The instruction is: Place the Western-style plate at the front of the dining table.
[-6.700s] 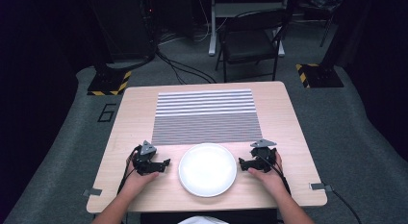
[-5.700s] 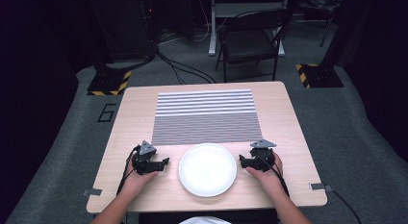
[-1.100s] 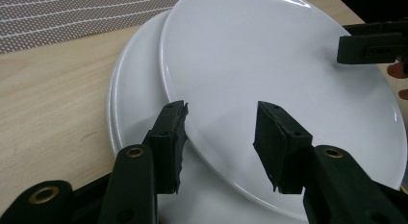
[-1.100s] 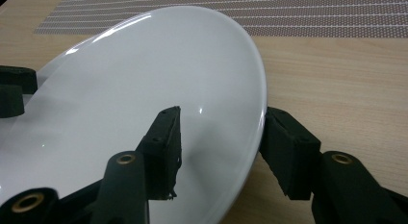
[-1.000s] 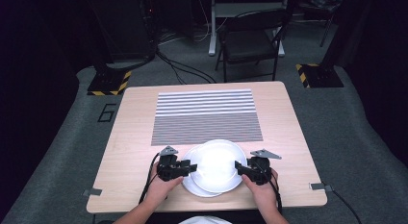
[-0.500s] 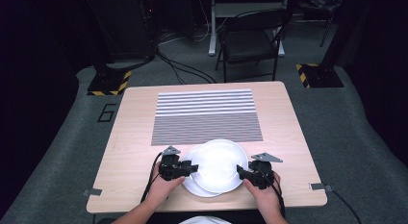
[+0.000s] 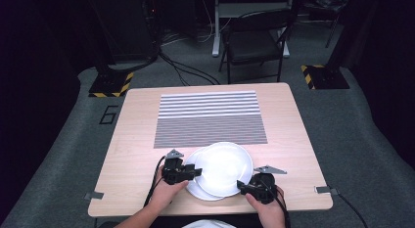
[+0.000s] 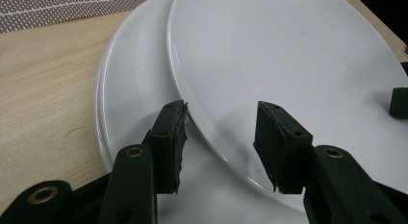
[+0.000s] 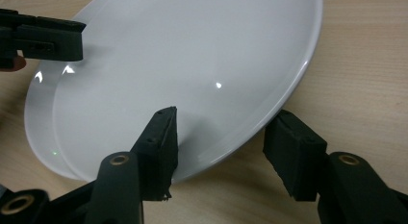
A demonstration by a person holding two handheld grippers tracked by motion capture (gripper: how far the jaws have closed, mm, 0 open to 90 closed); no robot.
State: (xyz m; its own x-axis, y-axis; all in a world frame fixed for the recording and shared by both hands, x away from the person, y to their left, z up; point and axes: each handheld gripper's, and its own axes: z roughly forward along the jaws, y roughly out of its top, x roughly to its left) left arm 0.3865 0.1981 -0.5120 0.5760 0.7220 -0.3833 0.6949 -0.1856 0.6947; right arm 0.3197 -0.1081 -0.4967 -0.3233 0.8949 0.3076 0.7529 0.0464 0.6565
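- We see two white plates low in the middle of the high view, on the wooden bench [image 7: 137, 140]: the upper plate [image 7: 224, 165] lies slid off toward the right over the lower plate [image 7: 195, 186], whose rim shows at the left and bottom
- Just above them in the frame lies a striped mat [image 7: 210, 118], with the upper plate's far rim at its near edge
- The left claw [image 7: 195, 172] sits at the plates' left side; in the left gripper view its jaws stand partly apart, with the edge of the upper plate [image 8: 288, 65] between them over the lower plate [image 8: 130, 89] (we cannot tell whether the pads press on it)
- The right claw [image 7: 243, 185] is at the lower right of the plates; its jaws have just been opening, and in the right gripper view the upper plate's [image 9: 192, 56] rim runs between them, the right pad clear of it
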